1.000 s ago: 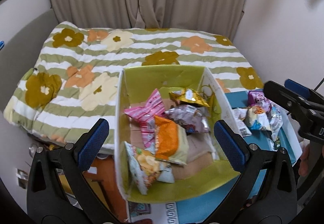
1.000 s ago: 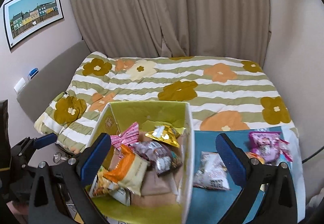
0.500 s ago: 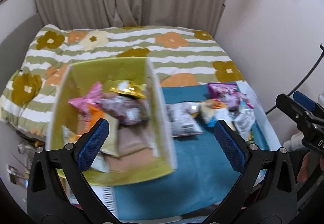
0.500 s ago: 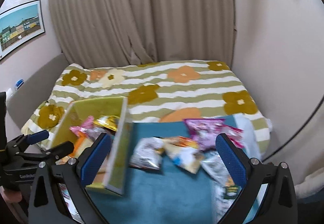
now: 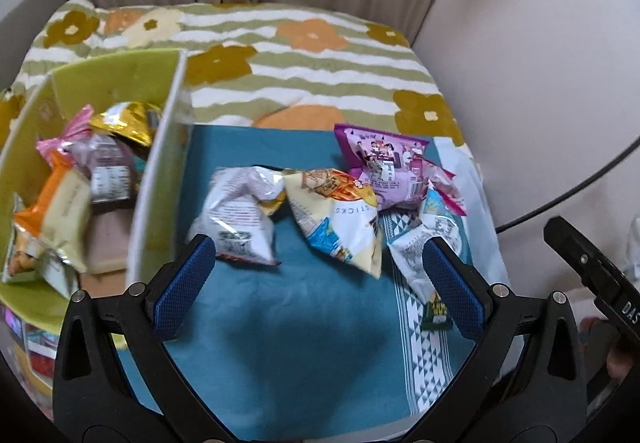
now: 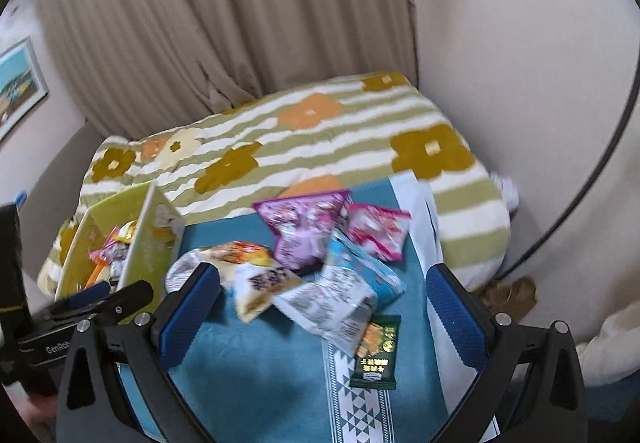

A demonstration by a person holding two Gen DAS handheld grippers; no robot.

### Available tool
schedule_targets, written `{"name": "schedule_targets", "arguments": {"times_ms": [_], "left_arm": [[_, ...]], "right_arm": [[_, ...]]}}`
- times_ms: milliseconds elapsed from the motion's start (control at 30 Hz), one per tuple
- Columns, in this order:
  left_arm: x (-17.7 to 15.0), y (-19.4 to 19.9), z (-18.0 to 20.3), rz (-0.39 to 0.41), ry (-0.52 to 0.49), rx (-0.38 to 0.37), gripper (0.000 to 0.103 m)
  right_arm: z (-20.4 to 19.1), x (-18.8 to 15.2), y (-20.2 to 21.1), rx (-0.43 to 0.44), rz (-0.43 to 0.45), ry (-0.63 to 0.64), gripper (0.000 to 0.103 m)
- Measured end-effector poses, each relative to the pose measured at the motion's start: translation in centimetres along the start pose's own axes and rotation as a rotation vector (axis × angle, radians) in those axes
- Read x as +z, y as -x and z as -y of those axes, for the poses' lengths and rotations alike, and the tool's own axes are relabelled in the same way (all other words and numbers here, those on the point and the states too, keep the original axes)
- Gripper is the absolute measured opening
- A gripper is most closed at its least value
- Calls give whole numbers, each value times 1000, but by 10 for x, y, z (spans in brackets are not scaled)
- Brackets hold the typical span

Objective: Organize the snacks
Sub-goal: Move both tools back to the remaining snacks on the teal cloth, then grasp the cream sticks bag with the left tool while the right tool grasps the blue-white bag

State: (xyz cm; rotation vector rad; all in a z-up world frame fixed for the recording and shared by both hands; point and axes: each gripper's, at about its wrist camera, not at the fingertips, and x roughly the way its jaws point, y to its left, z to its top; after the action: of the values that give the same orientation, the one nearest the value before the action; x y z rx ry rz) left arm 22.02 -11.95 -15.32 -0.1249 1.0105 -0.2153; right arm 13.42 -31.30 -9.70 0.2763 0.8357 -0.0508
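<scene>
Both cameras have swung to the right since a second ago, so the yellow-green cardboard box (image 5: 160, 171) now sits at the left edge and the loose snack bags fill the middle.

The left tongs (image 5: 318, 285) are wide open and hold nothing. The right tongs (image 6: 320, 309) are wide open too, and empty. Both hang above the teal blue cloth (image 5: 304, 343) with a white triangle stripe that covers the surface.

The box stands on the left part of the cloth. Inside it I can count four bags clearly: one pink striped foil bag (image 5: 74, 129), one shiny gold foil bag (image 5: 124, 123), one silver and purple bag (image 5: 106, 173), and one orange and cream bag (image 5: 60, 211). More may lie under them, but that part is blurry.

Outside the box I count seven packs on the cloth. One white and silver crinkly bag (image 5: 240, 215) lies just beside the box wall. Next to it, touching, is one cream and orange sticks bag (image 5: 340, 219). Behind that is one purple bag with cartoon pictures (image 5: 384, 163). One pink and white bag (image 6: 378, 229) lies beside the purple one. One light blue bag (image 6: 372, 271) and one white see-through bag (image 6: 332, 303) lie in front, overlapping. One small dark green flat pack (image 6: 376, 353) lies alone on the white stripe, nearest the right tongs.

Behind it all is a bed with a green striped flower blanket (image 6: 320, 131).
</scene>
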Motion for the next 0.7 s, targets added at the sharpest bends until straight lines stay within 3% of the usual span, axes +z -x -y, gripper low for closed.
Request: {"name": "schedule_targets", "arguments": {"times_ms": [433,700], "left_arm": [[12,-112,13,-141,57,12,102],[9,-150,8,-206,110,-31,102]], "right_arm": [[50,-21,-92,50,-163,-208,103],[62,-31,-130,97,-196,-361,103]]}}
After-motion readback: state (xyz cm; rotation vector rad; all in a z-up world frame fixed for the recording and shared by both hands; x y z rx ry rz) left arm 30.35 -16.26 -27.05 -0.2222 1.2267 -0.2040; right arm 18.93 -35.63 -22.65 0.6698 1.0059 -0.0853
